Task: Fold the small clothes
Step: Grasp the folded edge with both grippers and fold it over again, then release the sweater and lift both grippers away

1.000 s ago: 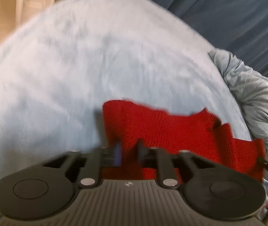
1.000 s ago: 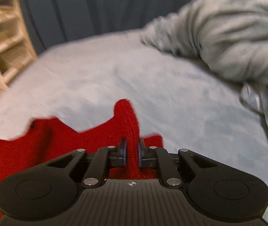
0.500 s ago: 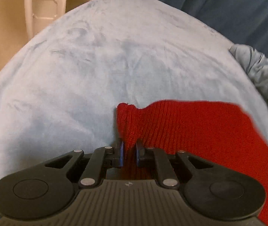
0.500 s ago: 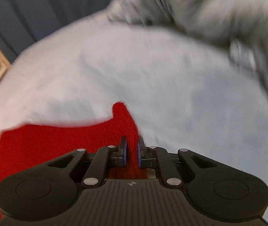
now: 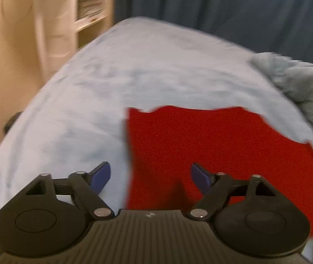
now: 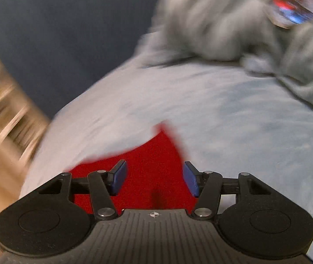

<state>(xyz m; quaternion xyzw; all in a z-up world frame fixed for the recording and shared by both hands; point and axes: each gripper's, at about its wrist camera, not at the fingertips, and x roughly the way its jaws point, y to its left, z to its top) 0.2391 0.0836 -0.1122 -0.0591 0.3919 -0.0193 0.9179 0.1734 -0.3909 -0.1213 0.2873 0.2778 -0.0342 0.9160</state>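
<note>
Two close, downward wrist views, shared red garment (image 5: 211,149).

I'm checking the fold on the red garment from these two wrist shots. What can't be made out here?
- Red garment, left wrist view: near edge hidden by the left gripper, whose jaws are opening; knit detail blurred.
- Red garment, right wrist view: mostly hidden behind the right gripper, also opening; edges smeared.
- Colourful object, right wrist view: too blurred to identify.
- Shelves, left wrist view: contents blurred.

Home bedroom: bed sheet (image 5: 156,77), rumpled duvet (image 6: 233,22), curtain (image 5: 222,4), shelves (image 5: 90,6).
</note>
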